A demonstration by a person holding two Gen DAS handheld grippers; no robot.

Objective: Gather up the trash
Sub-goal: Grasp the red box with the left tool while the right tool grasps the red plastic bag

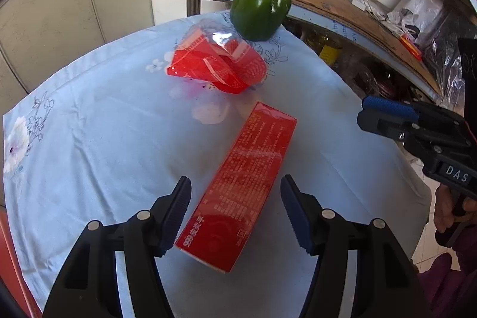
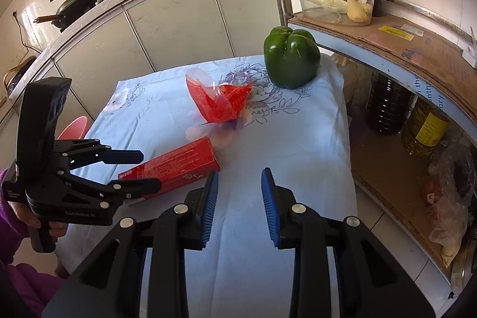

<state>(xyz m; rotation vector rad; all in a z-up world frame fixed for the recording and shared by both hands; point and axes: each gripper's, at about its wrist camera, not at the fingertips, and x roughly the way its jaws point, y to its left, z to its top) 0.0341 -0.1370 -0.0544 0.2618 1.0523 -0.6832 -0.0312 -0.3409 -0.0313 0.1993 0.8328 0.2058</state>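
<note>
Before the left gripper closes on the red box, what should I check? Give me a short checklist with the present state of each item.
1. Left gripper jaws open wider than the red box: ok.
2. Box lies between the jaws: ok, its near end does.
3. Pads pressing the box: not ok, both stand apart from it.
4. Right gripper empty and clear of the box: ok.
5. Red plastic wrapper apart from the box: ok.
6. Green bell pepper out of the way: ok.

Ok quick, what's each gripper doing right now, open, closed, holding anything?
Left gripper: open, jaws astride the red box, not gripping it.
Right gripper: open, empty, over the tablecloth.
</note>
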